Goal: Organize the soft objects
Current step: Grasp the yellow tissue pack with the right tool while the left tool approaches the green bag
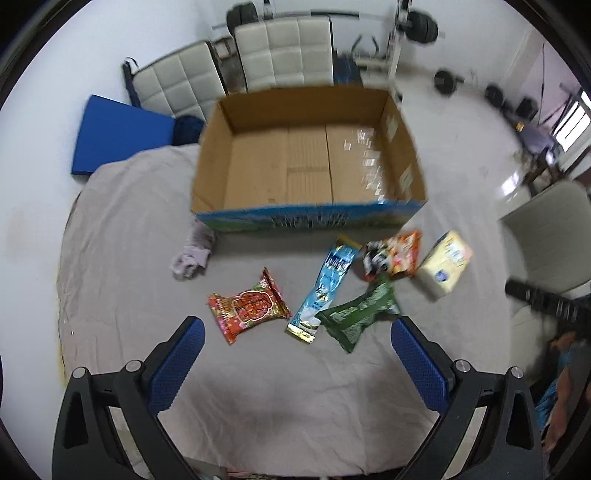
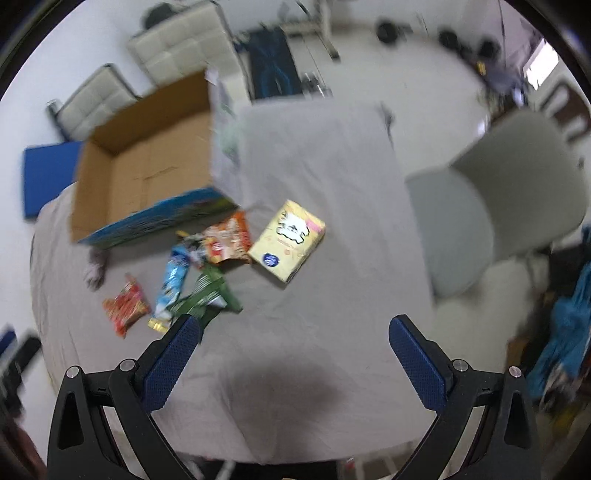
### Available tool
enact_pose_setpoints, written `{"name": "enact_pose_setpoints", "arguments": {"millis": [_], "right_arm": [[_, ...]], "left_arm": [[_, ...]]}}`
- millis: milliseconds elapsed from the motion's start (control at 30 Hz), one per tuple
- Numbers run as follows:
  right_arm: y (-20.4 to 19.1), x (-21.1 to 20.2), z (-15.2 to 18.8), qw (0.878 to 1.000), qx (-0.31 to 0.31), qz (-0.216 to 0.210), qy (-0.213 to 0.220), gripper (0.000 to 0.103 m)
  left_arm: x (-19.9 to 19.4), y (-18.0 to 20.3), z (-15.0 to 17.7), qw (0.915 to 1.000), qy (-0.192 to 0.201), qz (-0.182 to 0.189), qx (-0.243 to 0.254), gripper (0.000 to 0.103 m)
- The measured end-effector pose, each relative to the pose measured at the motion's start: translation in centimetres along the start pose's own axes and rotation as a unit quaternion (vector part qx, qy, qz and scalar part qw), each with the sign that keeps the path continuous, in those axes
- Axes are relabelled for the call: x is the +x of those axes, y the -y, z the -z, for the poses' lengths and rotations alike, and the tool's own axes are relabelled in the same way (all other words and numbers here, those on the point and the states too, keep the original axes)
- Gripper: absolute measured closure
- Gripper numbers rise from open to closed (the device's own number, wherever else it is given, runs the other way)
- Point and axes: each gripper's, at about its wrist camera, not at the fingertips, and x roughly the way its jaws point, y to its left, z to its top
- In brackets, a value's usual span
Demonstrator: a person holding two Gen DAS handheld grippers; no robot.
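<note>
An open cardboard box (image 1: 258,162) (image 2: 92,184) stands empty on the grey cloth. In front of it lie a red snack packet (image 1: 247,306) (image 2: 125,306), a light blue packet (image 1: 325,288) (image 2: 171,280), a green packet (image 1: 358,314) (image 2: 207,295), an orange packet (image 1: 395,254) (image 2: 227,240), a yellow tissue pack (image 1: 445,264) (image 2: 288,240) and a crumpled pale cloth (image 1: 192,254) (image 2: 94,267). My left gripper (image 1: 297,328) hovers open just short of the packets, holding nothing. My right gripper (image 2: 293,328) is open over bare cloth, right of the green packet.
The grey cloth (image 1: 129,240) covers a table whose edge curves at the left. White padded chairs (image 1: 284,51) stand behind the box, a blue pad (image 1: 114,133) at the far left, a grey chair (image 2: 498,192) at the right. Gym weights (image 1: 424,26) sit on the floor beyond.
</note>
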Motion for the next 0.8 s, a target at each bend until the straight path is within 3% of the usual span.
{"name": "enact_pose_setpoints", "arguments": {"millis": [233, 367, 467, 533, 600, 700, 800], "right_arm": [[1.0, 13.0, -4.6, 0.991, 0.110, -0.034, -0.071, 0.000], [1.6, 17.0, -5.5, 0.984, 0.147, -0.045, -0.090, 0.001], [2.2, 19.4, -5.9, 0.979, 0.167, -0.055, -0.104, 0.007], [2.6, 20.6, -5.6, 0.976, 0.170, -0.071, -0.117, 0.021], [2.4, 21.2, -5.2, 0.979, 0.139, -0.070, -0.133, 0.032], [1.9, 21.0, -4.3, 0.988, 0.062, -0.028, -0.140, 0.033], [2.2, 21.0, -2.6, 0.987, 0.000, -0.009, -0.161, 0.033]], "left_arm": [[8.5, 2.0, -1.2, 0.9973, -0.045, -0.054, 0.023, 0.000], [10.6, 3.0, -1.2, 0.9939, -0.050, -0.086, 0.047, 0.000], [11.6, 3.7, -1.1, 0.9926, -0.059, -0.090, 0.056, 0.000], [12.1, 4.2, -1.1, 0.9917, -0.065, -0.093, 0.061, 0.000], [12.4, 4.9, -1.0, 0.9909, -0.071, -0.090, 0.071, 0.000], [12.8, 5.9, -0.6, 0.9895, -0.082, -0.080, 0.088, 0.000], [13.0, 6.8, -0.1, 0.9874, -0.091, -0.065, 0.112, 0.000]]}}
